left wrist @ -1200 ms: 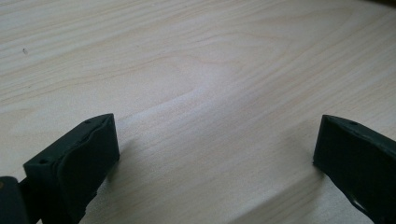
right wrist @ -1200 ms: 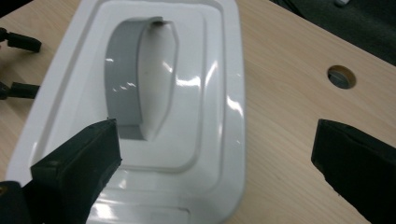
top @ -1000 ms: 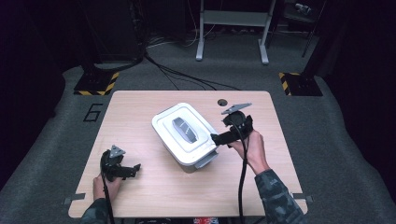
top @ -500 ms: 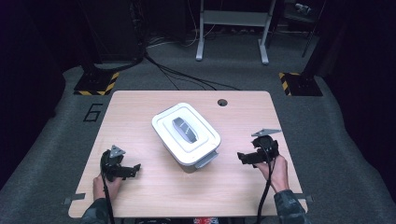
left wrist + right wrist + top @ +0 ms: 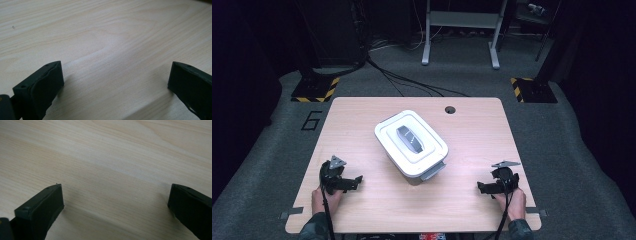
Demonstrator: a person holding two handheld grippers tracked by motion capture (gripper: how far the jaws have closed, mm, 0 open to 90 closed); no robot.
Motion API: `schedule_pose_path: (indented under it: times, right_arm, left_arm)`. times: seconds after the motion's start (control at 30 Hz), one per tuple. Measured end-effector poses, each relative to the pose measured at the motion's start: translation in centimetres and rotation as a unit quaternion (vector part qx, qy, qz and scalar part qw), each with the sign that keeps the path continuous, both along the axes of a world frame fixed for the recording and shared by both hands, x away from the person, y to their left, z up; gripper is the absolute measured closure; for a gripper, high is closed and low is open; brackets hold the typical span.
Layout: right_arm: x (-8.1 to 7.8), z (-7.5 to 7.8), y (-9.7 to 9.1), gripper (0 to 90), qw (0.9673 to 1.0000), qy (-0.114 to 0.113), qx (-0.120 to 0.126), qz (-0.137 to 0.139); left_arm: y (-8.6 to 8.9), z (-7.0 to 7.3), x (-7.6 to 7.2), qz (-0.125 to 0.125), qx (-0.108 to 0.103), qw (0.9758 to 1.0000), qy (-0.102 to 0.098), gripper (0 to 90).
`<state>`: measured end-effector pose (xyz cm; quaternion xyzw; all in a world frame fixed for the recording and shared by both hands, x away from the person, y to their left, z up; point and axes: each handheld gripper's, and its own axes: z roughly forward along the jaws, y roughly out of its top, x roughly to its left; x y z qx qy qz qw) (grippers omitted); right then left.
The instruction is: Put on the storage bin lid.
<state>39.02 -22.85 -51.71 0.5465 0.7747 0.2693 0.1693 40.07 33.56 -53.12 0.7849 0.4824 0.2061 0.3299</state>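
Currently: white lidded box (image 5: 411,143) is sitting at frame centre on the counter (image 5: 472,145). Left hand-held gripper (image 5: 354,181) and right hand-held gripper (image 5: 482,188) are resting lower left and lower right, jaws spread, empty. Risk: a one-sided reach may be pushing the box askew.

Pale wooden table (image 5: 472,145): smooth, matt, fine grain under my tools. White rectangular plastic lidded box (image 5: 412,143): smooth, slight sheen, grey plastic handle on top. My left black plastic gripper (image 5: 358,179) and right black plastic gripper (image 5: 480,188): matt. Grey floor carpet (image 5: 277,130): rough cloth.
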Motion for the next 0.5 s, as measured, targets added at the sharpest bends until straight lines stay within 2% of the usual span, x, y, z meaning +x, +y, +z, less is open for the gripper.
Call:
schedule_pose_path:
  times: [0.1, 0.13, 0.17, 0.23, 0.27, 0.5]
  right_arm:
    - [-0.4, -0.3, -0.2, 0.0, 0.9998, -0.017, -0.006, -0.005]
    - [-0.6, -0.5, -0.3, 0.0, 0.9996, -0.025, 0.0, -0.011]
    - [-0.8, -0.6, -0.5, 0.0, 0.9993, -0.035, 0.003, -0.012]
    - [-1.1, -1.2, -0.9, 0.0, 0.9974, -0.07, 0.011, -0.003]
    - [-1.3, -1.2, -1.1, 0.0, 0.9969, -0.077, 0.014, -0.004]
    - [-1.3, -1.3, -1.3, 0.0, 0.9969, -0.078, 0.011, 0.0]
  left_arm:
    - [0.0, 0.0, 0.0, 0.001, 0.0, 1.0, -0.001, 0.1]
    - [0.0, 0.0, 0.0, 0.001, 0.001, 1.0, -0.001, 0.1]
    - [0.0, 0.0, 0.0, 0.001, 0.001, 1.0, -0.001, 0.1]
    - [0.0, 0.0, 0.0, -0.001, 0.002, 1.0, 0.003, 0.1]
    - [0.0, 0.0, 0.0, 0.001, 0.0, 1.0, 0.0, 0.1]
    - [0.0, 0.0, 0.0, -0.001, 0.003, 1.0, 0.002, 0.1]
